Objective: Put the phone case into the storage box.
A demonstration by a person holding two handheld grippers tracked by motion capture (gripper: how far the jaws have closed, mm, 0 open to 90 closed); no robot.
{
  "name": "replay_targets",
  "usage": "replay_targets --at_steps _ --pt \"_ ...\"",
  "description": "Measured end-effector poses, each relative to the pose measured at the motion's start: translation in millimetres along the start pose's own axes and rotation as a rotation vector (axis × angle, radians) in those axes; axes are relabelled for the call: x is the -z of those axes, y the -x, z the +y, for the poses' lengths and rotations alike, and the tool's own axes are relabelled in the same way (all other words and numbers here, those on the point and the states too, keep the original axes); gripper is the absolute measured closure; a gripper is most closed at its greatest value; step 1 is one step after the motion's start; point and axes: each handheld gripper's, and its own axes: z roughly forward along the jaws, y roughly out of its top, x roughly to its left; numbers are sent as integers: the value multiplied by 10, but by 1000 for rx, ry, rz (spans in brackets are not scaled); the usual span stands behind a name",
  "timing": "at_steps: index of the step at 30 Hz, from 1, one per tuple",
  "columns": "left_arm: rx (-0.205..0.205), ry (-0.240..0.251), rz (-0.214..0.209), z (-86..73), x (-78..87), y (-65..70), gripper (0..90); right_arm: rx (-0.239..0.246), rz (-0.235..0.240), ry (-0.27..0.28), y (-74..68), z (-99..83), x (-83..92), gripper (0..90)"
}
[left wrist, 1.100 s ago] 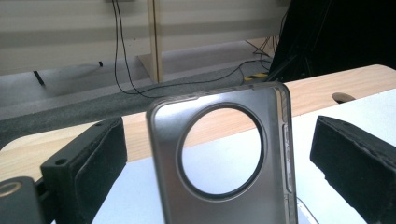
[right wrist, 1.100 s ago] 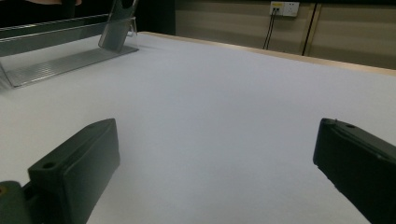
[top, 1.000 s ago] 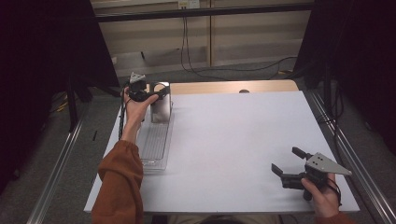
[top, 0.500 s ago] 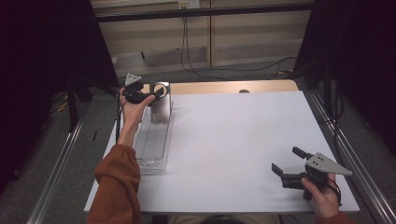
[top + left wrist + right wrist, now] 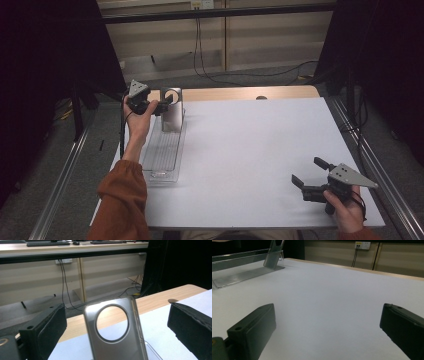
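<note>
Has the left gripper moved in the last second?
Yes. The left gripper has drawn back a little toward the table's left edge, off the phone case that stands in the clear rack. Its jaws are open.

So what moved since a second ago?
The left gripper drew back a little toward the table's left edge, away from the phone case; its jaws are open, with the case between them and not touched. The case stayed upright at the far end of the clear tray. The right gripper stayed open above the white table.
</note>
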Motion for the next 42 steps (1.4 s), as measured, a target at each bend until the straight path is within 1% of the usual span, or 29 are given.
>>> replay_targets --at_steps 3,4,9,10,13,14,15,16,18,20,21,23,27,29,30,31,32,33,34,35,38,39,40,42 --pt "8 14 -6 -28 33 27 27 -4 4 -1 2 -2 1 0" --pt "2 15 -14 -38 48 26 27 -4 3 -1 4 -3 1 0" --pt "20 40 -31 -100 105 56 27 -8 -3 -2 13 -4 -5 0" --pt "19 42 -38 -105 117 62 27 -6 -2 -1 14 -5 -8 0" --pt "9 56 -43 -97 164 110 28 -6 -6 0 8 -6 -13 0" --pt "-4 58 -49 -90 182 122 29 -6 -5 -2 10 -6 -11 0" --pt "5 64 -51 -84 197 149 28 -8 -5 -1 11 -6 -11 0" --pt "-9 64 -54 -80 218 161 28 -7 -5 0 14 -6 -12 0" --pt "1 87 -70 -79 245 213 29 -7 -5 0 13 -6 -12 0" --pt "-31 83 -68 -71 285 245 29 -9 -3 -1 9 -5 -10 0" --pt "-34 88 -61 -68 304 261 29 -7 -3 -2 10 -5 -11 0" --pt "-24 104 -69 -66 342 277 29 -6 -4 -3 11 -4 -8 0" --pt "-11 110 -67 -89 431 306 29 -9 -5 -5 -3 1 -1 0" --pt "-26 101 -54 -101 490 319 30 -1 -8 -4 -14 7 2 0" --pt "-19 101 -49 -110 516 324 30 5 -8 -2 -16 9 0 0" --pt "0 101 -53 -117 538 328 29 6 -9 -2 -22 10 -1 0" --pt "10 103 -61 -119 562 325 29 2 -10 -1 -30 12 -2 0" --pt "18 113 -58 -121 585 331 29 4 -10 -1 -31 15 -1 0" --pt "-1 105 -45 -118 620 321 29 7 -11 1 -31 16 -2 0" --pt "10 123 -50 -122 641 328 29 9 -10 0 -28 16 -3 0" --pt "30 141 -62 -145 713 336 27 5 -8 0 -24 17 -7 0" --pt "26 134 -57 -153 742 329 25 9 -7 1 -20 18 -8 0" --pt "25 144 -58 -162 757 337 25 10 -6 2 -20 19 -7 0" --pt "11 145 -56 -169 797 363 25 8 -4 3 -21 18 -5 0"
